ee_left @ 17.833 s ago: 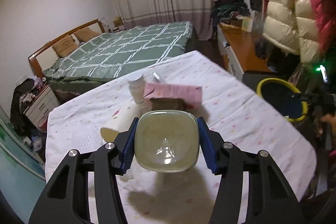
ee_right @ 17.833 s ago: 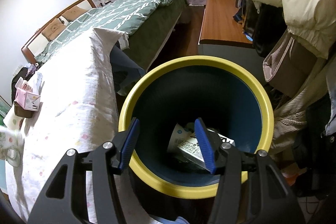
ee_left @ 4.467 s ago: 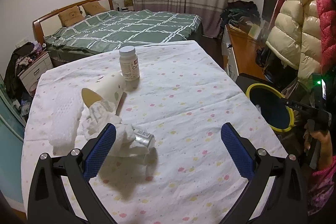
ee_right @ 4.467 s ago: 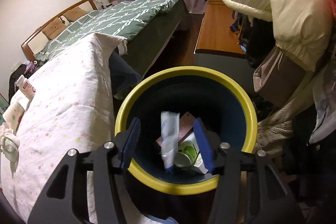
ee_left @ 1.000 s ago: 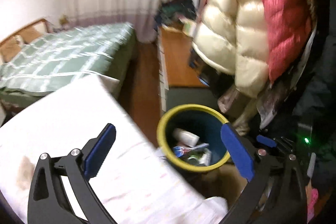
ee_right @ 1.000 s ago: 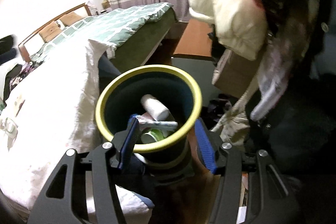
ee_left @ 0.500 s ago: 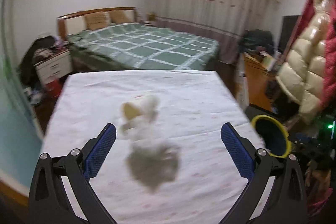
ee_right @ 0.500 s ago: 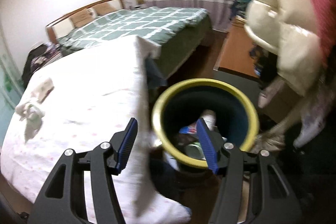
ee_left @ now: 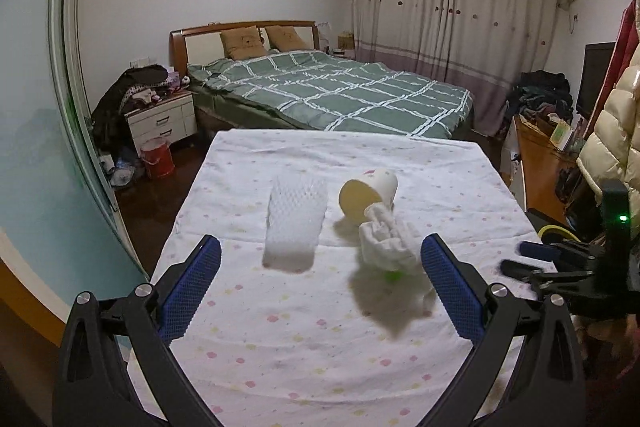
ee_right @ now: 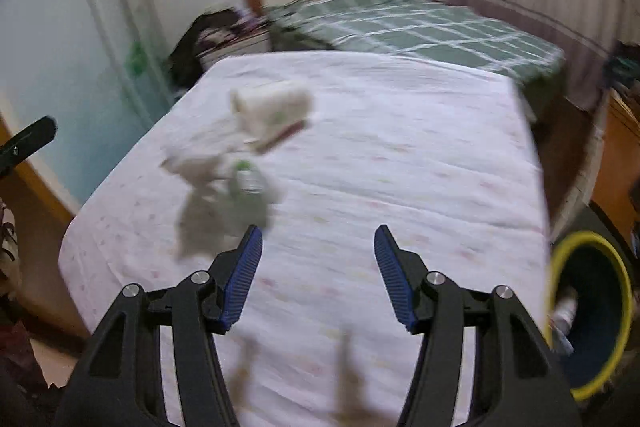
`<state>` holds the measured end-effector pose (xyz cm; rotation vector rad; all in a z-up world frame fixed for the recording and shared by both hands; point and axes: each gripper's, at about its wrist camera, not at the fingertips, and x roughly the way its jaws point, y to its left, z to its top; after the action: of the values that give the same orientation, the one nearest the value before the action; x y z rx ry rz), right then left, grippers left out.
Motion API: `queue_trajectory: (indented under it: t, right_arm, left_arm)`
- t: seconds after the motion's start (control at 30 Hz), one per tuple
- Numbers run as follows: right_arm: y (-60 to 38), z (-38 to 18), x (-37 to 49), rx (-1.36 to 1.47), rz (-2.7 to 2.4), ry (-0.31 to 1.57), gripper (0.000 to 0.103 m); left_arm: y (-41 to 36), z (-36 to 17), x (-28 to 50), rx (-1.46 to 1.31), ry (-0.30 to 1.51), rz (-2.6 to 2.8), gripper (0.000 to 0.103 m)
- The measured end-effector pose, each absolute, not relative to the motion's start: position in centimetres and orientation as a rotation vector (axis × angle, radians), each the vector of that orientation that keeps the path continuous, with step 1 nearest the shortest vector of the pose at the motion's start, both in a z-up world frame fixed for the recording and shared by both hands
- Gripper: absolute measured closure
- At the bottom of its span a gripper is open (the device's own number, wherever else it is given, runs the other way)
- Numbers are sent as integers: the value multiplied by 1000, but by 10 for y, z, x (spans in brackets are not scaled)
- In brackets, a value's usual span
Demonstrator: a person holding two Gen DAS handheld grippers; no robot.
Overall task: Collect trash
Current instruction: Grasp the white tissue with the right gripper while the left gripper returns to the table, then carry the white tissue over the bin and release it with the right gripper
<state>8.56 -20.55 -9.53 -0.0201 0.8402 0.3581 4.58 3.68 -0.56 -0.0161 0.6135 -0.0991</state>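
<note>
Left wrist view showed the left gripper [ee_left: 318, 279] spread wide with nothing between its pads, hovering over the near edge of the table [ee_left: 440, 163] with its dotted cloth. Remaining trash sat ahead of it: a white foam net sleeve [ee_left: 295, 227] lying with its long axis running near-to-far, just left of centre; a tipped paper cup [ee_left: 368, 193] with its mouth facing near-left; and a crumpled tissue wad [ee_left: 386, 247] touching the cup's near side, close to the right pad. Something green peeked from under the wad, possibly a small bottle, too blurred to tell.

Right wrist view was motion-smeared. The right gripper [ee_right: 318, 269] was also released and empty, over the table's near edge, with the tissue wad [ee_right: 208, 167] and cup [ee_right: 272, 107] far-left of it. The yellow-rimmed bin [ee_right: 588, 315] stood off the table's right side, already holding items.

Judgement: left gripper was nearer and better lined up; wad lay ahead-right of its centre, so a slight rightward shift before closing.
</note>
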Motion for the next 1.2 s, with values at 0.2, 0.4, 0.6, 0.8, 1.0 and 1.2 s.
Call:
queue_trajectory:
  t: [0.2, 0.4, 0.6, 0.8, 1.0, 1.2]
  right_arm:
    - [-154, -88, 97, -54, 468, 823, 47]
    - [-117, -81, 118, -92, 541, 828, 47]
    - [-99, -94, 140, -123, 515, 881, 51]
    - [-101, -105, 148, -122, 500, 898, 73]
    - [-110, -86, 141, -66, 533, 852, 90]
    - [-132, -43, 118, -11, 561, 760, 91]
  left_arm:
    - [46, -16, 47, -31, 629, -87, 5]
    - [55, -19, 50, -35, 633, -64, 5]
    - [60, -29, 52, -38, 656, -57, 5]
    - [60, -37, 57, -50, 679, -67, 5]
    - [54, -42, 62, -45, 692, -83, 5]
    - [48, -46, 64, -40, 706, -100, 5]
